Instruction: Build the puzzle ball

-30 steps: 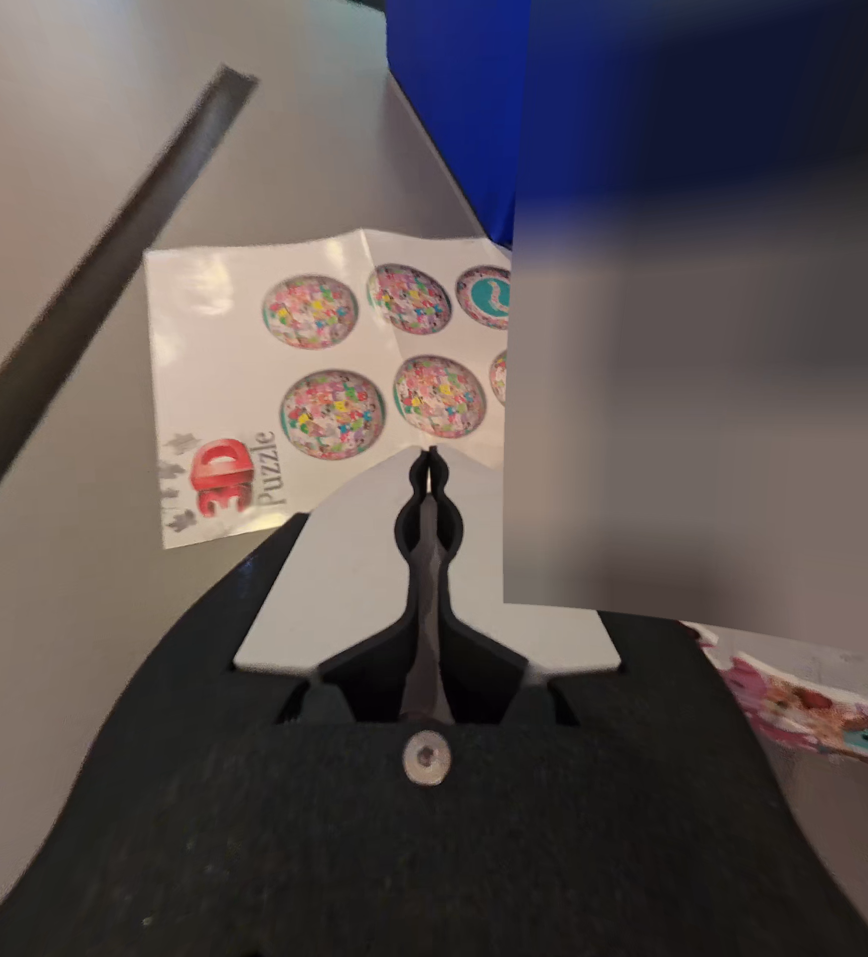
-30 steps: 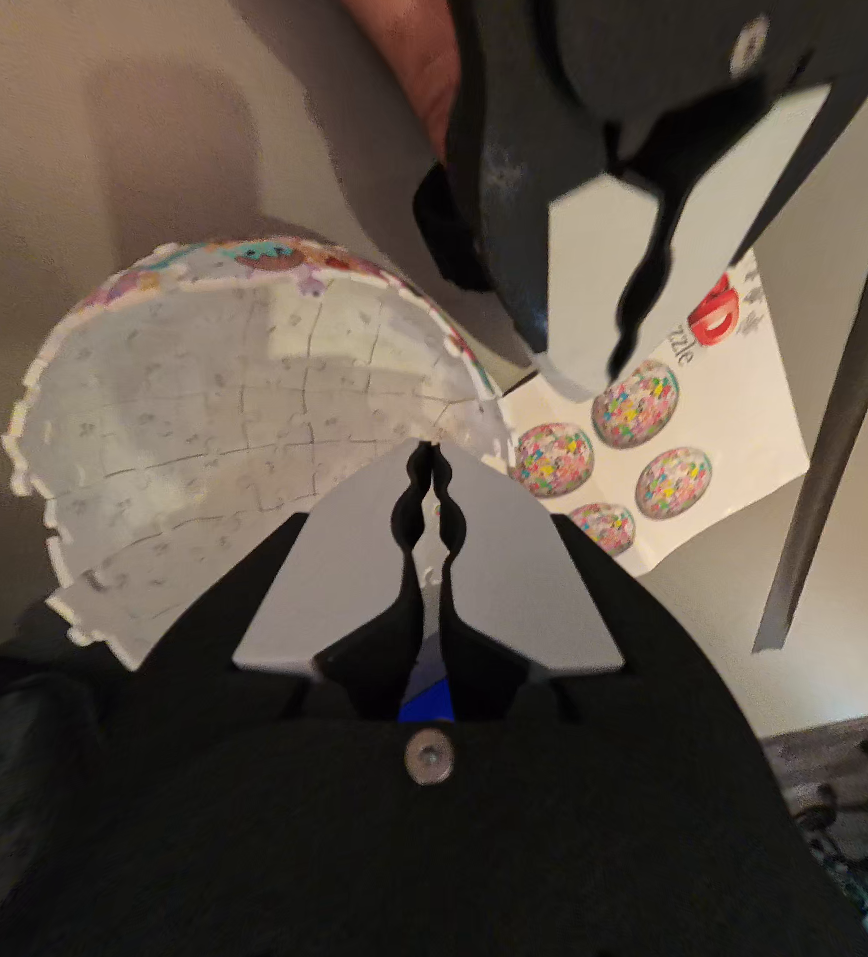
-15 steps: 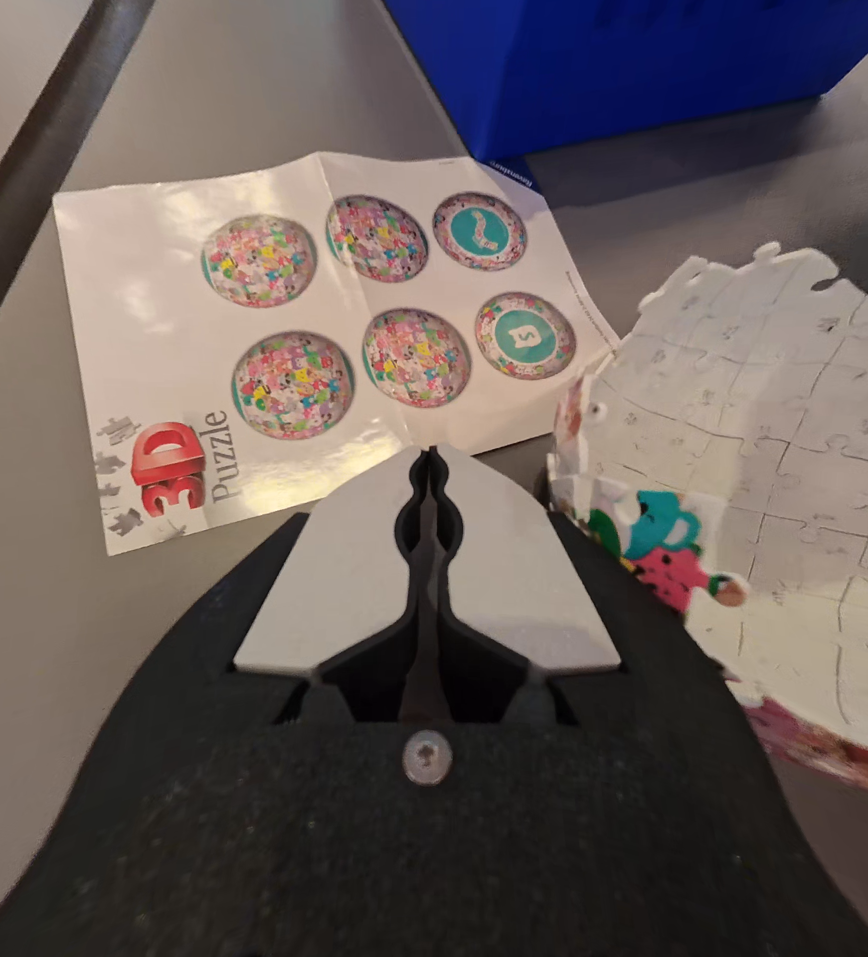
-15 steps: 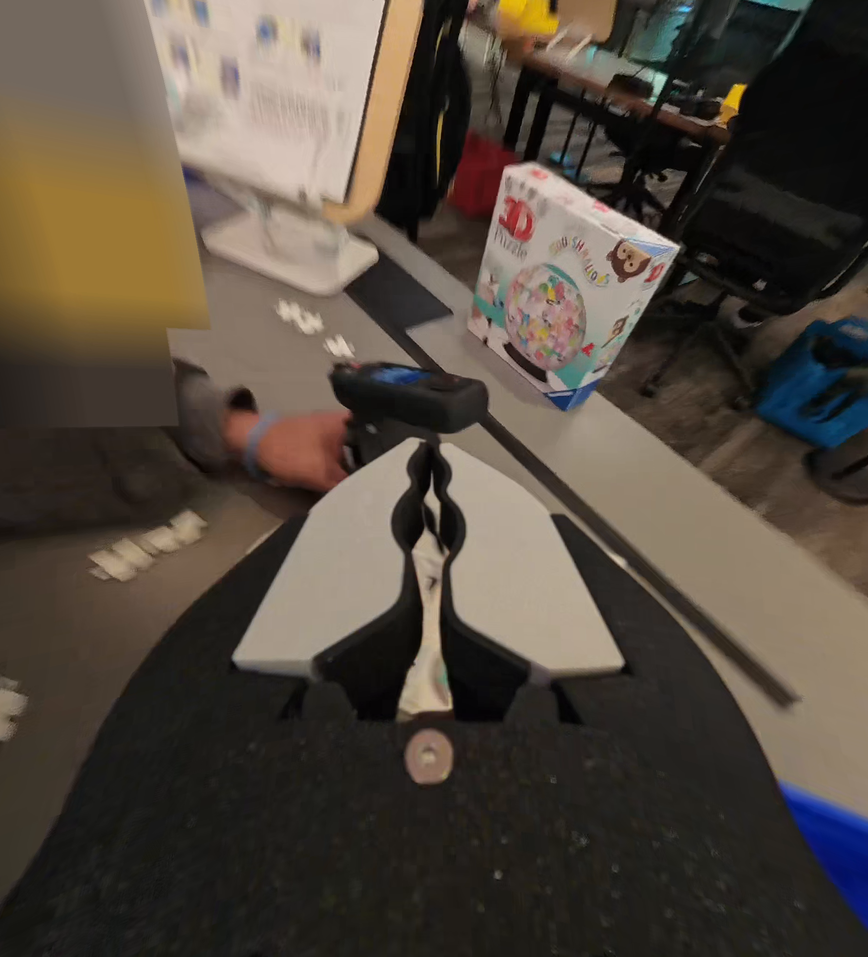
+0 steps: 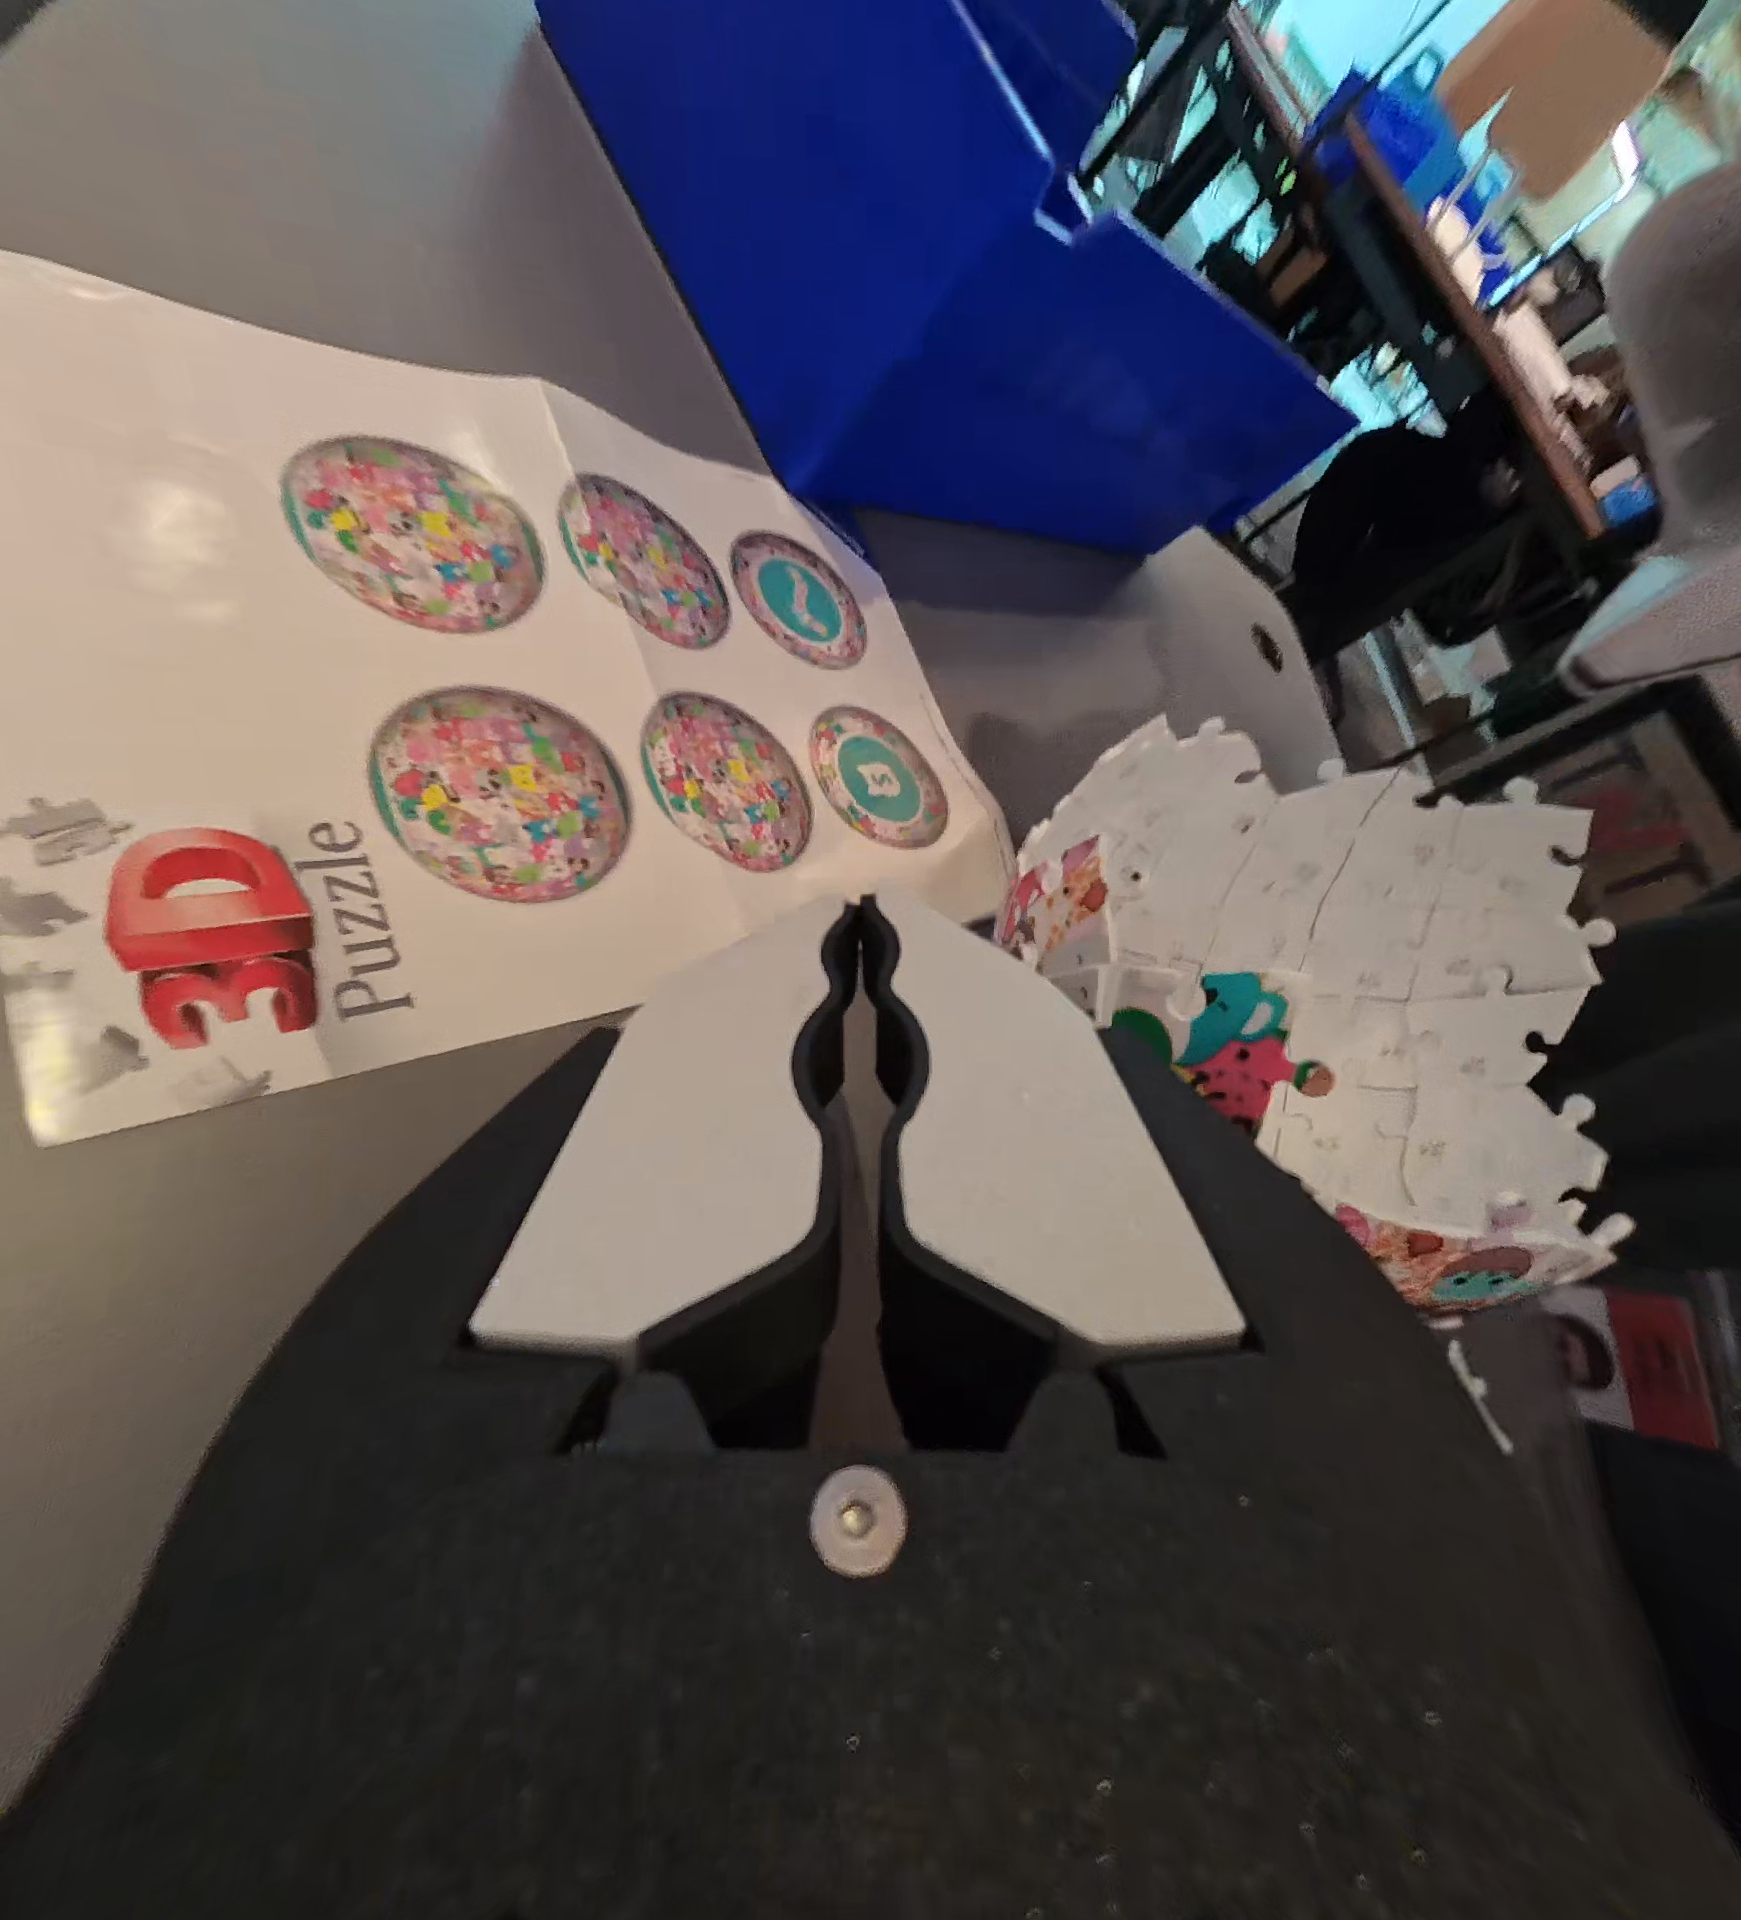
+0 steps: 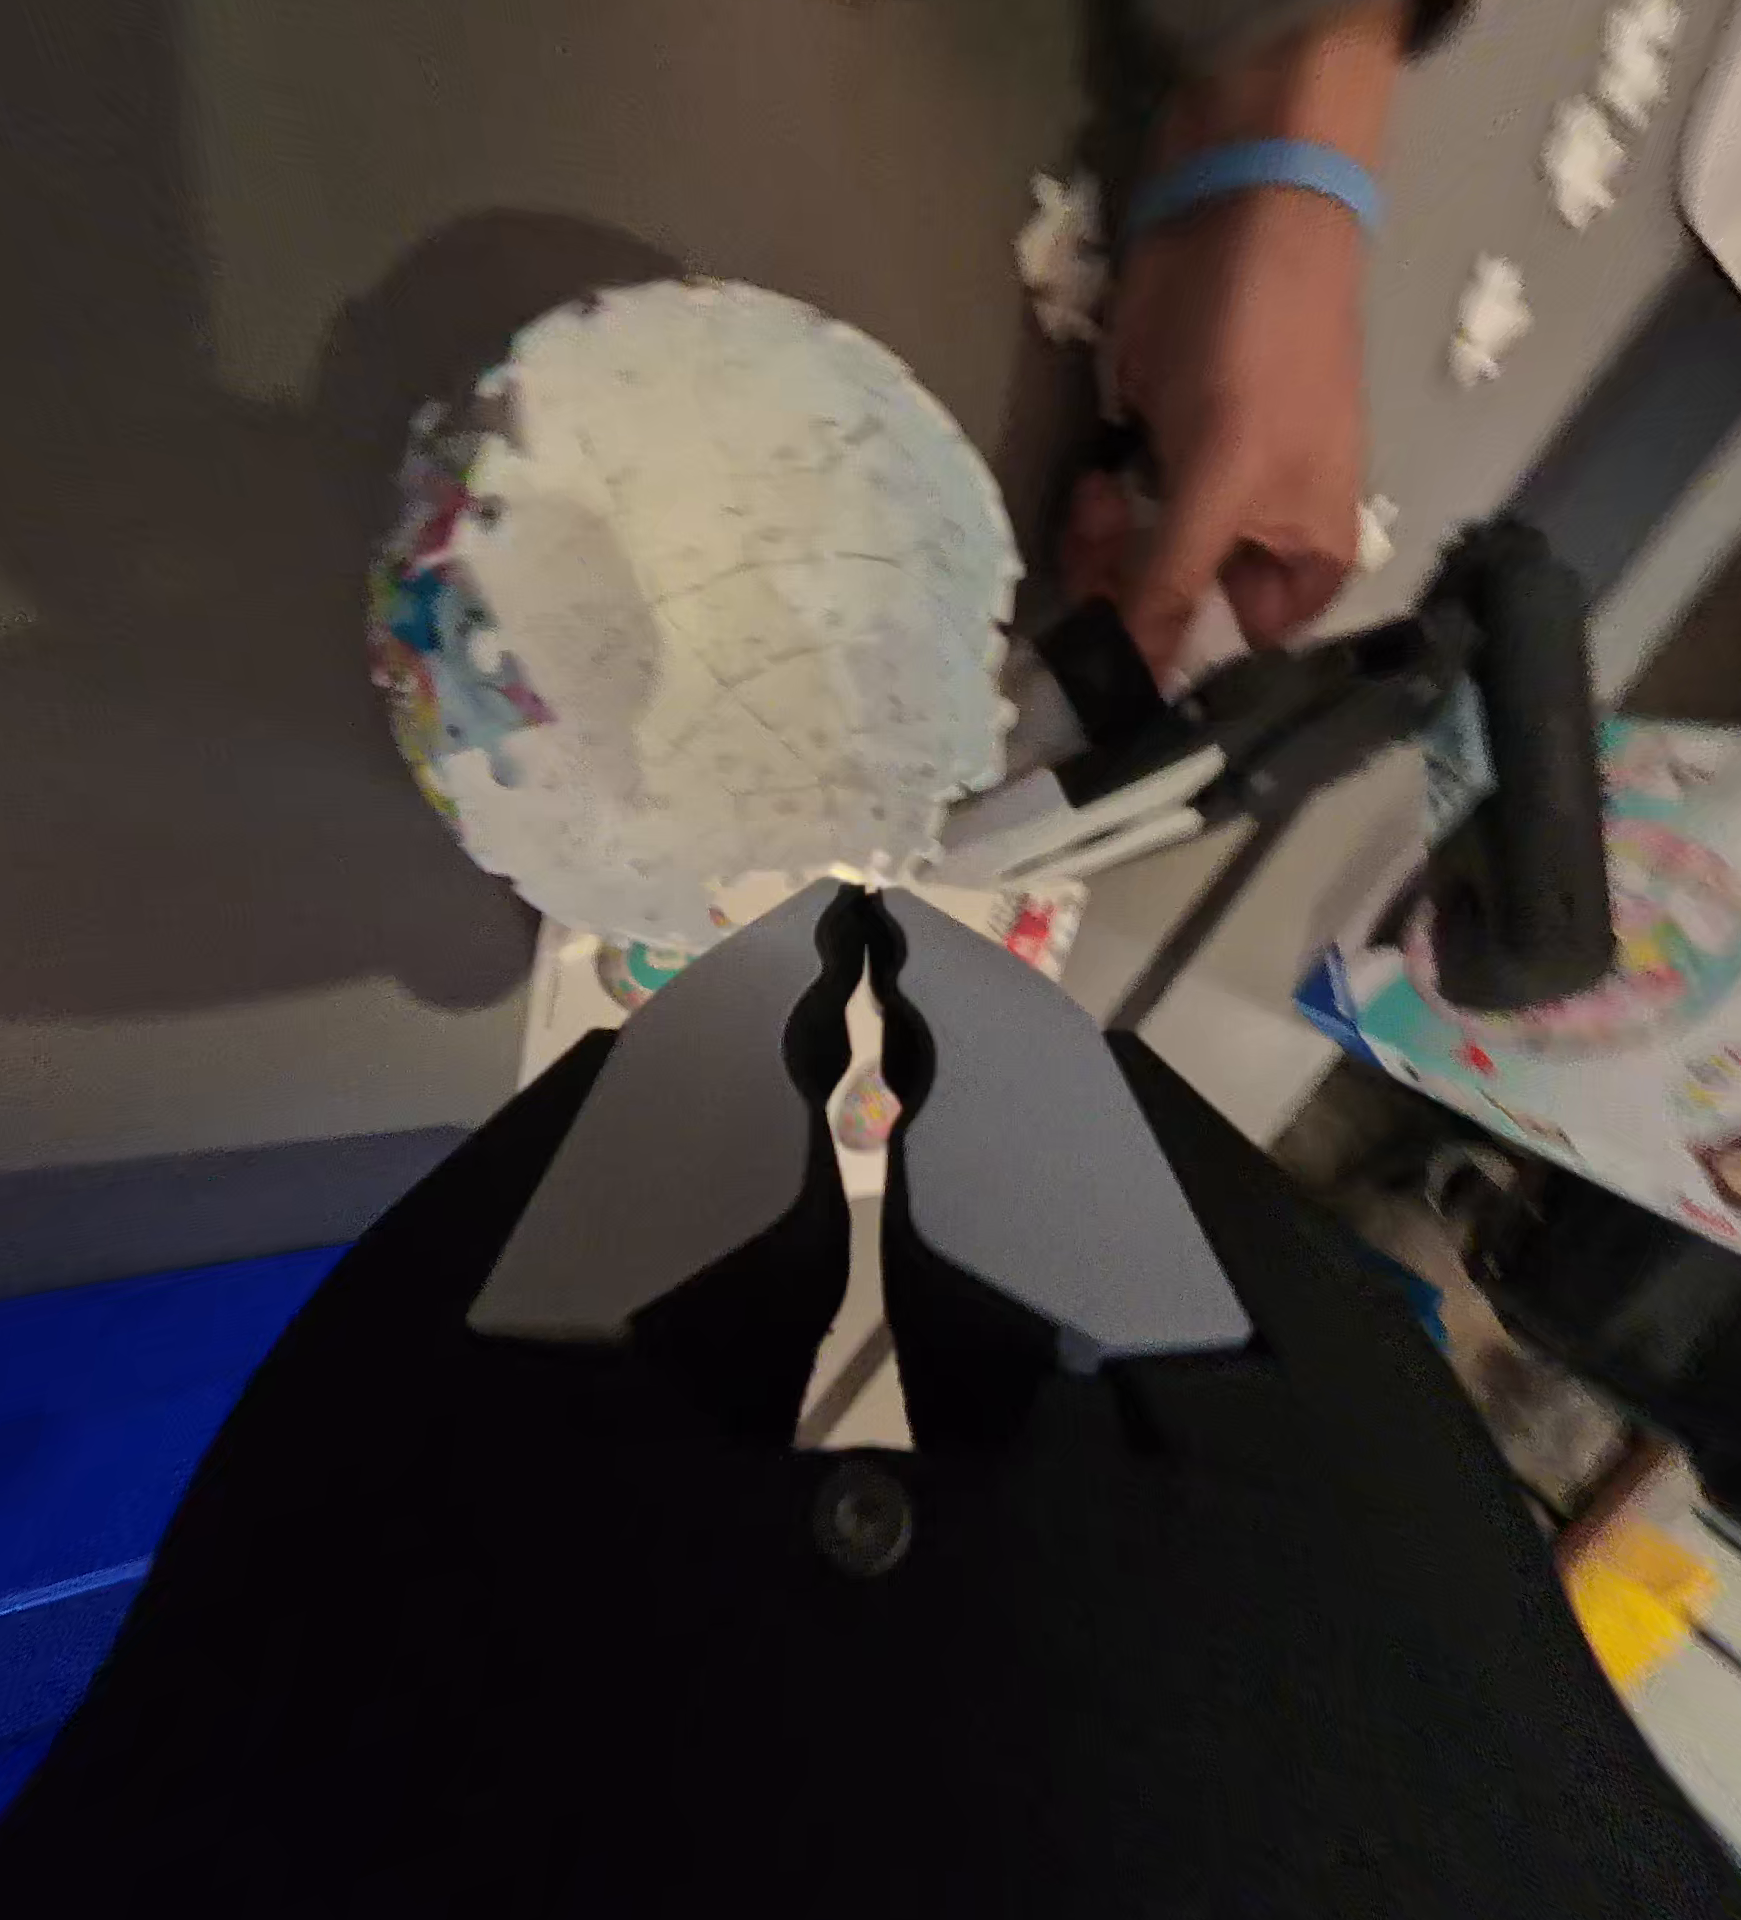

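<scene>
The left gripper (image 5: 861, 914) filled the lower centre of the left wrist view, its two grey fingers (image 5: 710, 1143) pressed together at the tips with nothing between them. In the right wrist view the right gripper (image 6: 861, 909) likewise had its tips meeting at mid-frame, no item visibly clamped. At the upper right of that view a hand (image 6: 1240, 436) gripped the black handle of the left gripper, blurred, a blue wristband (image 6: 1261, 182) on the wrist.

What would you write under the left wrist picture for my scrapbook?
Shut left gripper points over a printed puzzle leaflet on the grey table, with the half-built puzzle ball at its right.
</scene>
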The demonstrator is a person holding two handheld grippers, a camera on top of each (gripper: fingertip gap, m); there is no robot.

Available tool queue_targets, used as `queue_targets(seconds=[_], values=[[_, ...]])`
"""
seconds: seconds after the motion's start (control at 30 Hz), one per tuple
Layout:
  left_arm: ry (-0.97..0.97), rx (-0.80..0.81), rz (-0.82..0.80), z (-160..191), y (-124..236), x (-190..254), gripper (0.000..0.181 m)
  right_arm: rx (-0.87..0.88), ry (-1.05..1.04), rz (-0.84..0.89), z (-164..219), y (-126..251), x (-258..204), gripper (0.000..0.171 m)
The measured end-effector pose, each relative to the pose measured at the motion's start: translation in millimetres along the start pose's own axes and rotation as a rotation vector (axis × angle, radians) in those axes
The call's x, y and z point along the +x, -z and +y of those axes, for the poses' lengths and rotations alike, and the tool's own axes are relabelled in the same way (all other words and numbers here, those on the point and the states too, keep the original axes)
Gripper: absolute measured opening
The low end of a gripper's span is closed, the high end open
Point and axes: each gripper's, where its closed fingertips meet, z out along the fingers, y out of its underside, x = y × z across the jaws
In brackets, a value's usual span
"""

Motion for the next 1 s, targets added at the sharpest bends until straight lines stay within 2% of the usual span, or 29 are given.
queue_targets(seconds=[0.07,0.1,0.2,0.27,0.37,0.43,0.5,0.63,0.73,0.8,0.87,1.0], values=[[-0.019,-0.023,-0.019,3,-3,0,0.0,0.022,-0.096,-0.165,-2,-18,-19,0.0],[-0.017,-0.026,-0.025,3,-3,-1,0.0,0.008,-0.19,-0.193,-2,-27,-21,0.0],[0.007,-0.022,-0.025,3,-3,-3,0.0,0.094,-0.575,-0.214,-13,-42,-18,0.0],[0.006,-0.03,-0.023,4,-3,-3,0.0,0.116,-0.748,-0.182,-11,-42,-10,0.0],[-0.033,-0.079,-0.03,10,-8,0,0.0,0.185,-0.881,-0.178,-11,-34,1,0.0],[-0.064,-0.109,-0.057,14,-12,0,0.0,0.152,-0.915,-0.138,-3,-34,5,0.0],[-0.074,-0.113,-0.081,15,-12,-2,0.0,0.152,-1.069,-0.121,-4,-27,12,0.0],[-0.06,-0.08,-0.051,11,-9,1,0.0,0.12,-1.45,0.029,-6,9,21,0.0],[-0.071,-0.083,-0.036,12,-9,4,0.0,0.309,-1.602,0.25,-22,42,19,0.0],[-0.077,-0.093,-0.044,13,-10,4,0.0,0.397,-1.678,0.397,-33,51,2,0.0],[-0.073,-0.095,-0.049,13,-11,3,0.0,0.434,-1.711,0.454,-51,47,-18,0.0],[-0.069,-0.084,-0.049,12,-10,3,0.0,0.289,-1.655,0.663,-58,35,-40,0.0]])
